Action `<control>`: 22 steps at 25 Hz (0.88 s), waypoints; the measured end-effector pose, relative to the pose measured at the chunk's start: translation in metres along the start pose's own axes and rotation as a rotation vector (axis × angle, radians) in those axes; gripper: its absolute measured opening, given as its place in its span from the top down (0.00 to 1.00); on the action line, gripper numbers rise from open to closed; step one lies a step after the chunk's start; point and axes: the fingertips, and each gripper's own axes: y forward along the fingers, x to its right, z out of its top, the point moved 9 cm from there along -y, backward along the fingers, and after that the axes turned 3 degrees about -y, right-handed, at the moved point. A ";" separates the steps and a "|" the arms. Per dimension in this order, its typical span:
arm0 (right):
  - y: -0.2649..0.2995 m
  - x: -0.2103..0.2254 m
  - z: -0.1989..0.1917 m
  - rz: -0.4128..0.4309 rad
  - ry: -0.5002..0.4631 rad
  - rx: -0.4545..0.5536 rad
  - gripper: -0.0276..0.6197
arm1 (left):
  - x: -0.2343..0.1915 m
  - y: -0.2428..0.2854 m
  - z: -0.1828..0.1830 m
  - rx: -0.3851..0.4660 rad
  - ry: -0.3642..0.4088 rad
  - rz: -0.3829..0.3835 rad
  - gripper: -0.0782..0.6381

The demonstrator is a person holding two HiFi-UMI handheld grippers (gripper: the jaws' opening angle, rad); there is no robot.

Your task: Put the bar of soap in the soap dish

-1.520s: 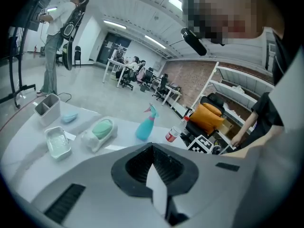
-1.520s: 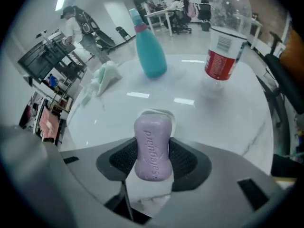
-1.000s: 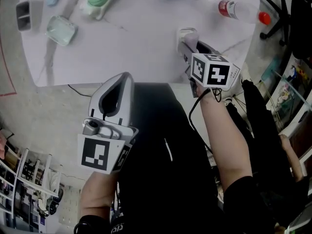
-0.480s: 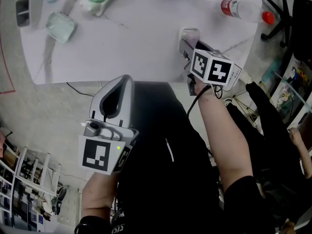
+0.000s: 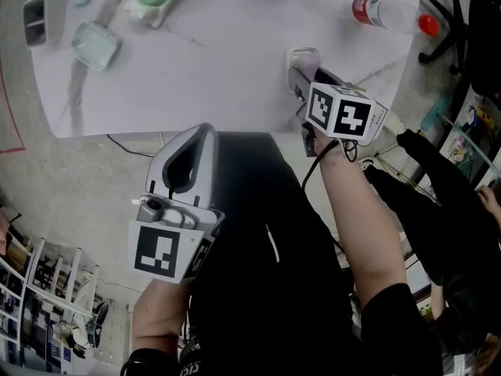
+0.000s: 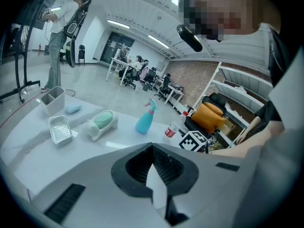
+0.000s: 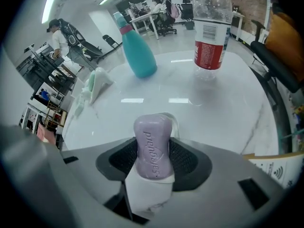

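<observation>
Right gripper (image 7: 154, 161) is clamping a purple bar of soap (image 7: 153, 144) across its narrow width, with the black pads pressing on both sides. The bar's long axis is running along the line the gripper is pointing, and its rounded end is sticking out past the jaw tips. In the head view this gripper is pointing steeply down over the near right part of the white worktop (image 5: 235, 69). The soap's end is sitting close to the surface; whether it is touching, cannot tell. A clear rounded rim (image 7: 172, 121) is showing just behind the soap's tip, too faint to name. Left gripper (image 5: 202, 131) is hanging off the near edge of the worktop, jaws together, nothing between them. An empty rectangular soap dish (image 5: 95, 44) is sitting at the far left of the worktop, well apart from the soap. In the head view it is lying up and to the left of the right gripper, with its long axis running slantwise. Near it a white dish (image 6: 91, 128) is already carrying a green bar (image 6: 103, 120). Judgement: the empty dish is looking like the goal. The left gripper is on the nearer side but is holding nothing, so the right gripper is facing a long carry leftward across the worktop. The bar is likely needing a turn to line its long axis up with the dish's before release.
</observation>
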 end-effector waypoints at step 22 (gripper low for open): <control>-0.096 -0.019 -0.003 0.076 -0.078 0.209 0.93 | 0.030 -0.041 0.052 0.052 0.079 0.033 0.88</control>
